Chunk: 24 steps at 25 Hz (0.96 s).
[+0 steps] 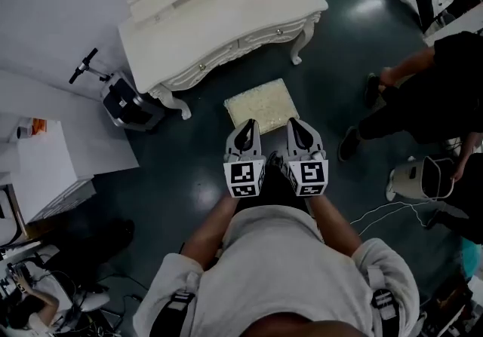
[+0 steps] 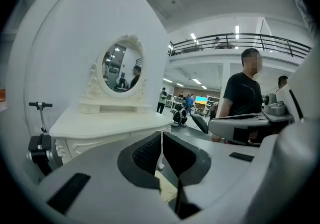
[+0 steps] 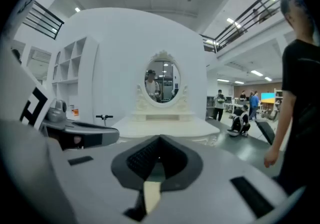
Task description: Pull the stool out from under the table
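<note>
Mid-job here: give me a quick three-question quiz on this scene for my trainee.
1. True or false: the stool is tucked fully under the dressing table.
2. What do the left gripper and right gripper hold? A) the stool B) nothing C) a cloth
3. Fill in: in the head view, the scooter stands by the table's ____ end.
Key: 1 false; 2 B; 3 left.

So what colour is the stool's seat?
Cream stool seat, matching the dressing table; clearest in the head view.
</note>
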Available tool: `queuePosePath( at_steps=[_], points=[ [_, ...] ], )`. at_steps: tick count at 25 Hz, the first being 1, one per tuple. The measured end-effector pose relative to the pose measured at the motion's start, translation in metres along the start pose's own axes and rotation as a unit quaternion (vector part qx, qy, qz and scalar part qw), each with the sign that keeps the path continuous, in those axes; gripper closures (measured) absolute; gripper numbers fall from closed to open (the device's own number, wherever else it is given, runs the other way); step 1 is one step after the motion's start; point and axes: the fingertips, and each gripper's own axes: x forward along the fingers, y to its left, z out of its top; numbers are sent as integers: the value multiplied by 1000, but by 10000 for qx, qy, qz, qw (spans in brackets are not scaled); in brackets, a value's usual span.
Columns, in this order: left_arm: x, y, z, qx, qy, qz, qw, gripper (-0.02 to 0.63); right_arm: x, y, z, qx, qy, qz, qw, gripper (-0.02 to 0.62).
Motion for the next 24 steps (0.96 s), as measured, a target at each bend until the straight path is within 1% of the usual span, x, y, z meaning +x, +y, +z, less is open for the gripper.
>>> queuePosePath(
  at_steps=[5,9,15,19,24],
  points=[
    [-9,-18,23,138,-174,-232,9995,588,-22,3,23,-265,-244,-171,9992,581],
    [-10,-29,33,229,-276,-392,9986,588,-29,5,31,-314,-347,-203,9987,581],
    [-14,-39,36,291,-294,-596,9974,588,-42,9,36,-563,-362,-294,9973,581],
    [-19,-49,39,355,-396,-705,9961,588,-53,5,38,-594,-371,-424,9966,581],
    [-22,-64,43,349,-363,-812,9954,588,-64,-4,40,-602,-273,-602,9960,581]
  ],
)
